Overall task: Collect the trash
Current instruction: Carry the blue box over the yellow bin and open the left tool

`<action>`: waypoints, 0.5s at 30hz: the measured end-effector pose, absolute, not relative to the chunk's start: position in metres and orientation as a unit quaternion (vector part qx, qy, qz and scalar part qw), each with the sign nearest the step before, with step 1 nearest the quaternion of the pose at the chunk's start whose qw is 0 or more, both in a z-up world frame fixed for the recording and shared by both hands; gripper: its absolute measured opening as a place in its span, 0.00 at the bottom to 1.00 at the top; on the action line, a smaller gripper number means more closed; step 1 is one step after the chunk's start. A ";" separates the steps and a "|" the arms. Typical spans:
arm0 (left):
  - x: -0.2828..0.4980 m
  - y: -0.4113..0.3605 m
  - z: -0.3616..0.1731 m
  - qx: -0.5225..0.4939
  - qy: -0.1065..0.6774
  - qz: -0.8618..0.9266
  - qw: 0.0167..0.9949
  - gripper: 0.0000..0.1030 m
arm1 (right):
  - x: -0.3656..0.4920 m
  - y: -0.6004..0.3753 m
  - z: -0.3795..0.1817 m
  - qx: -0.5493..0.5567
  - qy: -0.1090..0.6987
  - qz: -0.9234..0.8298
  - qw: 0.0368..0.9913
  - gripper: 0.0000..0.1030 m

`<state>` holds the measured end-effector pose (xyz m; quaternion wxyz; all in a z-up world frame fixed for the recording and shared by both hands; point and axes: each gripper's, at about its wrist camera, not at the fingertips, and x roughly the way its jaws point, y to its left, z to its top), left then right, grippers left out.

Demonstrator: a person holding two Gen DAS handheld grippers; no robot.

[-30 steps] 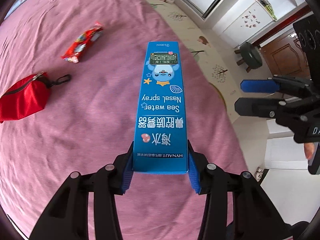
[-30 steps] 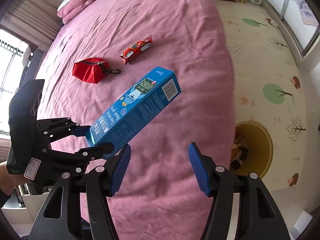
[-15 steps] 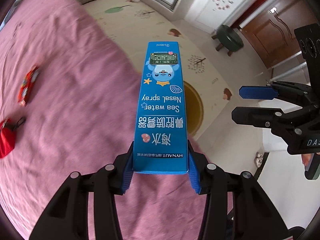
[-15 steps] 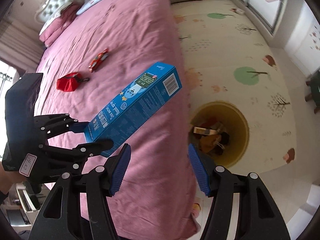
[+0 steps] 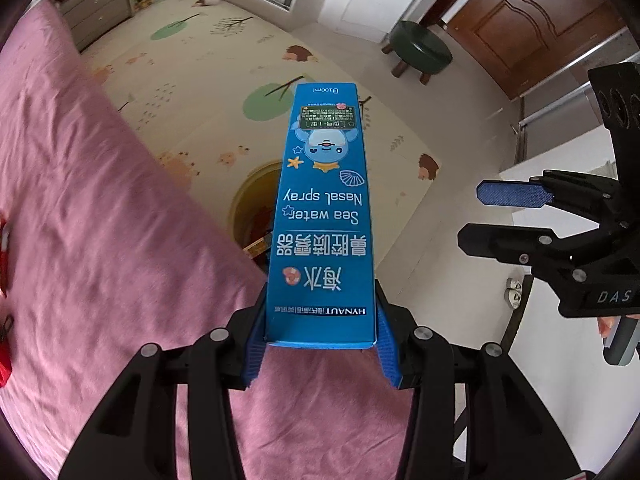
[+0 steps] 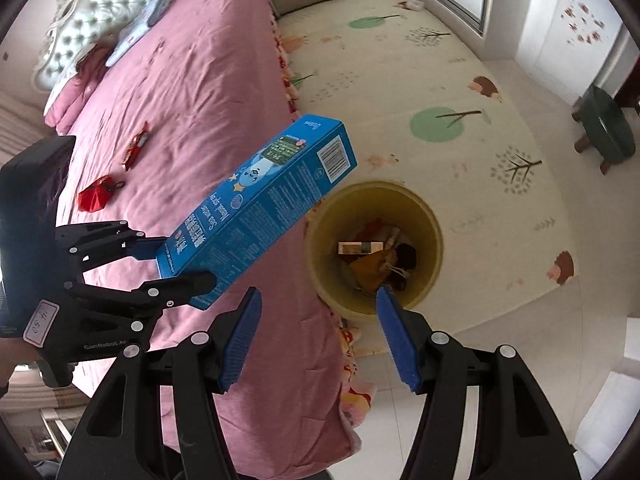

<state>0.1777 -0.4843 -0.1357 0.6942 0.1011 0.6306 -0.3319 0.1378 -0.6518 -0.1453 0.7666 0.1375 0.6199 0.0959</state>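
My left gripper (image 5: pixel 320 344) is shut on the near end of a long blue nasal spray box (image 5: pixel 324 216). It holds the box in the air, its far end out over the bed's edge near a yellow bin (image 6: pixel 420 216) on the floor. The bin holds some trash. In the right wrist view the box (image 6: pixel 264 208) and the left gripper (image 6: pixel 168 264) show at the left. My right gripper (image 6: pixel 318 338) is open and empty above the bin's near rim. It also shows in the left wrist view (image 5: pixel 496 216). A red snack wrapper (image 6: pixel 135 151) lies on the bed.
The pink bed (image 6: pixel 192 88) fills the left; a red pouch (image 6: pixel 96 198) lies on it. A patterned floor mat (image 6: pixel 460 92) surrounds the bin. A green stool (image 5: pixel 420 50) stands by a brown door (image 5: pixel 540 20). Drawers (image 5: pixel 96 8) stand at the far wall.
Both grippers have swung right, away from the bed towards the floor. The box now points over the bed's edge at the yellow bin, which sits more central in the right wrist view.
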 end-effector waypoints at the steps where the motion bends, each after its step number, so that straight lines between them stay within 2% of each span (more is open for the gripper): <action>1: 0.179 -0.491 -0.139 0.104 0.632 -0.334 0.692 0.45 | 0.137 -0.656 -0.147 0.140 0.620 0.094 0.767 0.57; 15: 0.198 -0.532 -0.155 0.123 0.630 -0.356 0.679 0.45 | 0.135 -0.692 -0.156 0.153 0.616 0.068 0.770 0.57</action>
